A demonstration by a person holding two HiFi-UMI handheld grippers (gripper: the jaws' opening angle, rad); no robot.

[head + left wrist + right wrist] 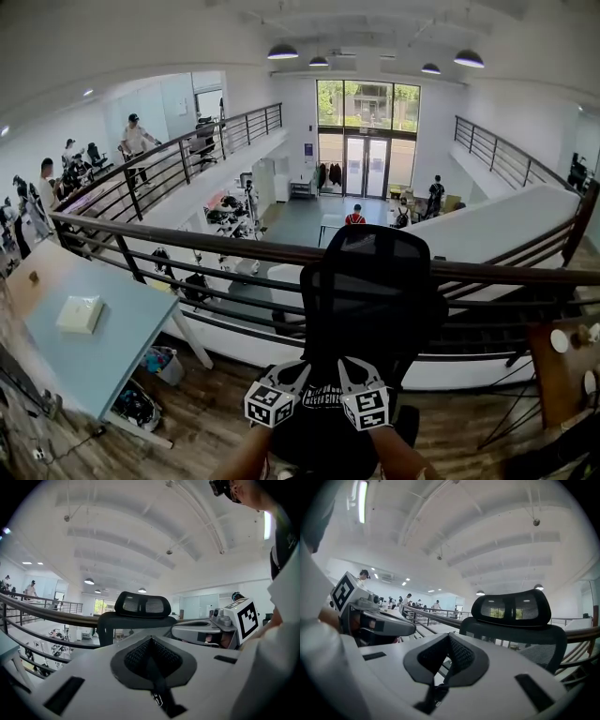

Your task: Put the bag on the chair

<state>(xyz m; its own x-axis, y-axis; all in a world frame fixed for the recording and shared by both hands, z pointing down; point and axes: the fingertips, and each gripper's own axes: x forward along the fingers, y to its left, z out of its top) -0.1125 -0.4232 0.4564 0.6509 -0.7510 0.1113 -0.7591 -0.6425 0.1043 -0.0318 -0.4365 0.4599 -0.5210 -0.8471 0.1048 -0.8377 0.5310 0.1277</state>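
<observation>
Jaws of the left gripper (pixel 151 644) and right gripper (pixel 449 639) are each clamped on a dark strap (pixel 158 693) of the black fabric bag with white lettering (pixel 322 412), so 2 grips carry it evenly, hanging just before the black mesh office chair (pixel 375 281).

chair (pixel 375 281): black mesh, upright | bag (pixel 321 424): black, printed, before chair

white lettering is printed across the black bag (pixel 323 417) in the head view; it appears to run in two lines but is too small to read. no other text or number is legible.
</observation>
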